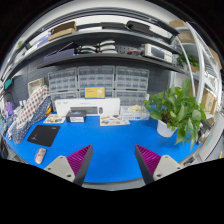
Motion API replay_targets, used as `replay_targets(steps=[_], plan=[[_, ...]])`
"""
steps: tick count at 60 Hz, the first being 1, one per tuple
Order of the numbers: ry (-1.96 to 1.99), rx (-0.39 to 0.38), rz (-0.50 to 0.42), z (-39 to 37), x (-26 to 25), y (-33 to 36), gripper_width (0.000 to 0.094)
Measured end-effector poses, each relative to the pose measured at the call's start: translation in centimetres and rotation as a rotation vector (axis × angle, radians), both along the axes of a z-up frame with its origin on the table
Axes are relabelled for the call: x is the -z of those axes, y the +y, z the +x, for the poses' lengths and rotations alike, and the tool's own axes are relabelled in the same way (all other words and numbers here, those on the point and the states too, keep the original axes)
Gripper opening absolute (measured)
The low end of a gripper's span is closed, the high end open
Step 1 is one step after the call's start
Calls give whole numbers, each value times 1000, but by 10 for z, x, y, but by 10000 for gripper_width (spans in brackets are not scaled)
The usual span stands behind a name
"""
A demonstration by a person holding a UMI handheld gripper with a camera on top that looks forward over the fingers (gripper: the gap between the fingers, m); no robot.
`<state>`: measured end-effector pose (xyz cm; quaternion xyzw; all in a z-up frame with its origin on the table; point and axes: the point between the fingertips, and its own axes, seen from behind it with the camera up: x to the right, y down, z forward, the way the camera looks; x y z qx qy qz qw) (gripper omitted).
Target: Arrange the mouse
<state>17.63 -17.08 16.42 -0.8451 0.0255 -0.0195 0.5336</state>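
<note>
Gripper [112, 163] — fingers apart, empty | mouse [40, 156] ahead-left on blue mat [110, 140]

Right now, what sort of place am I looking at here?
Probably a workshop or lab bench. A blue table stands before shelves loaded with equipment, and banks of small parts drawers line the back. A potted plant stands on the table. The gripper hovers open over it, holding nothing.

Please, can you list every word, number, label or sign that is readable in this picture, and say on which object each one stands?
No text can be read.
Yellow label on the drawer cabinet: too small to read.
Papers on the blue table: blurred.
Boxes on the shelf: no legible marking.
The open tongs bear no writing.
</note>
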Motion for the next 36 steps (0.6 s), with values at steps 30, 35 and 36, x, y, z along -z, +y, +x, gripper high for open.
replay_targets(steps=[30,35,36], plan=[[22,-81,-210,-183,115,-43,851],[43,-102,-252,-240,138,-48,848],[49,-108,-256,-252,142,-48,849]])
